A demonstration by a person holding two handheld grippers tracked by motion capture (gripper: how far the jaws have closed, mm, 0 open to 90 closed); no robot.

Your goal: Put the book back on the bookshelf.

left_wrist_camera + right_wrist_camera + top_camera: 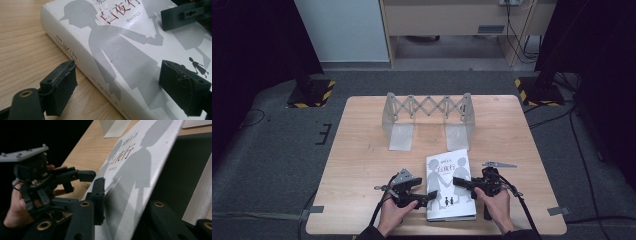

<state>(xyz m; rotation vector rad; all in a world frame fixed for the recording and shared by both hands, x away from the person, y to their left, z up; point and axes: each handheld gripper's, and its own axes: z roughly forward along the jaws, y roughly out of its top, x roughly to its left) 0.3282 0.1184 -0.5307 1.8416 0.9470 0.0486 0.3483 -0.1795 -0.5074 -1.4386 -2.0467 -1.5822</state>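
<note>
Fingers of the right gripper (pixel 462 183) clench the white hardcover book's (pixel 447 172) front cover near the bench's (pixel 362 150) front edge; left gripper (pixel 430 197) fingers straddle its spine, released.

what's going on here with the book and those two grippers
A person at a wooden table works a white book with a handheld gripper in each hand. The right gripper has clamped the book's front cover, lifted off the pages in the right gripper view. The left gripper is open, one jaw over the cover and the other beside the spine, not pressing. An expandable book stand waits farther back, with nothing in it.
</note>
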